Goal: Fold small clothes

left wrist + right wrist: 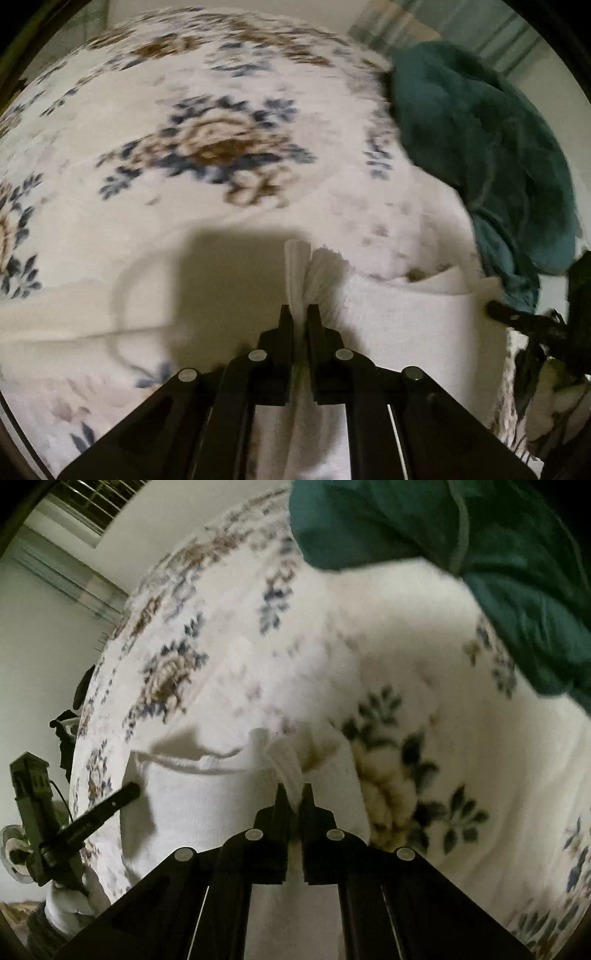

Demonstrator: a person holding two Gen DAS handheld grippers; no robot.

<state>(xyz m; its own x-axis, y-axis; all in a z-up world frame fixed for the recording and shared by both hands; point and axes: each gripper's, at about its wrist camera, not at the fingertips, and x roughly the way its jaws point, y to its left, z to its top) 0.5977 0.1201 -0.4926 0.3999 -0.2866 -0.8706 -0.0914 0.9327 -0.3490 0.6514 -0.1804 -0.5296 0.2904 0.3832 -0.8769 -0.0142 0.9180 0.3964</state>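
A small white garment (pixel 406 317) hangs stretched between both grippers over a floral bedspread (pixel 221 147). My left gripper (pixel 299 310) is shut on one top corner, and a tuft of white cloth sticks out past its tips. My right gripper (pixel 293 790) is shut on the other top corner of the white garment (pixel 207 794), with a ribbed edge showing between the fingers. The right wrist view shows the left gripper (pixel 127 792) at the garment's far edge. The right gripper (pixel 509 314) appears at the right edge of the left wrist view.
A crumpled teal garment (pixel 480 129) lies on the bedspread beyond the white one, also the teal garment (pixel 480 554) at top right. A white-gloved hand (pixel 70 904) holds the left gripper. A pale wall and window blinds (pixel 85 502) stand past the bed's edge.
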